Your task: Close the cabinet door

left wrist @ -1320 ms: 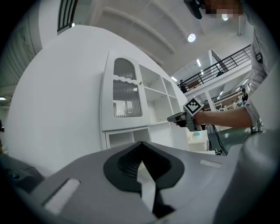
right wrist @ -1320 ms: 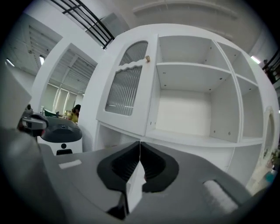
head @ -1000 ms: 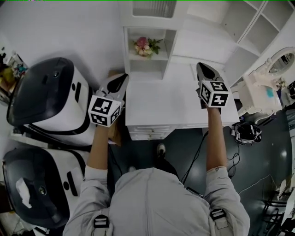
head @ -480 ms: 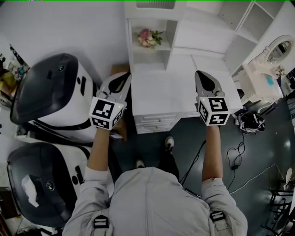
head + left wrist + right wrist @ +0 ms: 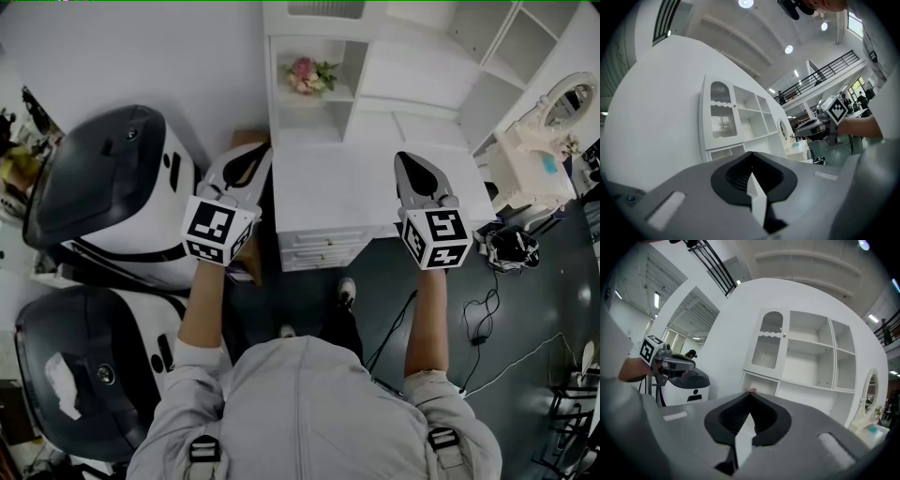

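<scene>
The white cabinet (image 5: 375, 75) stands on a white desk (image 5: 347, 197). Its door (image 5: 768, 347), with an arched pane over a ribbed one, lies flush with the cabinet front; the left gripper view shows the door (image 5: 722, 116) too. My left gripper (image 5: 253, 155) hovers off the desk's left edge, its jaws together and empty (image 5: 751, 153). Over the desk's right part my right gripper (image 5: 410, 157) points level at the cabinet, shut on nothing (image 5: 751, 393). Neither gripper touches the cabinet.
Two big white and dark machines (image 5: 103, 187) (image 5: 84, 375) stand left of the desk. A small bunch of flowers (image 5: 305, 75) sits on a low shelf. Drawers (image 5: 323, 251) face me. A mirrored vanity (image 5: 562, 108) and cables (image 5: 487, 319) are at the right.
Both grippers have drawn back from the cabinet toward the desk's front edge, the right one further. Their jaws stayed shut and empty.
</scene>
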The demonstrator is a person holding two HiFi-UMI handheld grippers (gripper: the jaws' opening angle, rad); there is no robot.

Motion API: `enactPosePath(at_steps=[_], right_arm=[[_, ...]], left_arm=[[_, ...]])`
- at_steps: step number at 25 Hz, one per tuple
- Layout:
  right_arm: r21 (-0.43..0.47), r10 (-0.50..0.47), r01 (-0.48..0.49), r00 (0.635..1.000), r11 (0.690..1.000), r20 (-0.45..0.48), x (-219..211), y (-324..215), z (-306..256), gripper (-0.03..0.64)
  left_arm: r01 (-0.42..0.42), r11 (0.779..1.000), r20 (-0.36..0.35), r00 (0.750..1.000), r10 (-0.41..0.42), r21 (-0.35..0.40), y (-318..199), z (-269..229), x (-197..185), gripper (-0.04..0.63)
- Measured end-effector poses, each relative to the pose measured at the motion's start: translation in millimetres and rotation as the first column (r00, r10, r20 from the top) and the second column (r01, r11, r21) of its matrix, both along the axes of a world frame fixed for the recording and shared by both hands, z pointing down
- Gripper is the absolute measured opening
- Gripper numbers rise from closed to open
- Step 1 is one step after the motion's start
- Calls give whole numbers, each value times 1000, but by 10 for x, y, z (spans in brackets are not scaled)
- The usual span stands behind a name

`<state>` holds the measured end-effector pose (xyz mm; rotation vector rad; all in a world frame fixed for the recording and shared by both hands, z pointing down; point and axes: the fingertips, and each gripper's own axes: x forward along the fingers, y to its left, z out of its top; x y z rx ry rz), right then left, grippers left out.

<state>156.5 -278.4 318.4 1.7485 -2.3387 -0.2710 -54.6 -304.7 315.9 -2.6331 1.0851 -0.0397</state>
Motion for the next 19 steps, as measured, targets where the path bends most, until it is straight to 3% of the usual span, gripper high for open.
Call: enactPosePath(at_steps=[19], right_arm=[[0,-48,48,999,999,13,15,-142,-27,0]], left_arm=[[10,1000,20,1000,-10,8,-78,-57,136,18]])
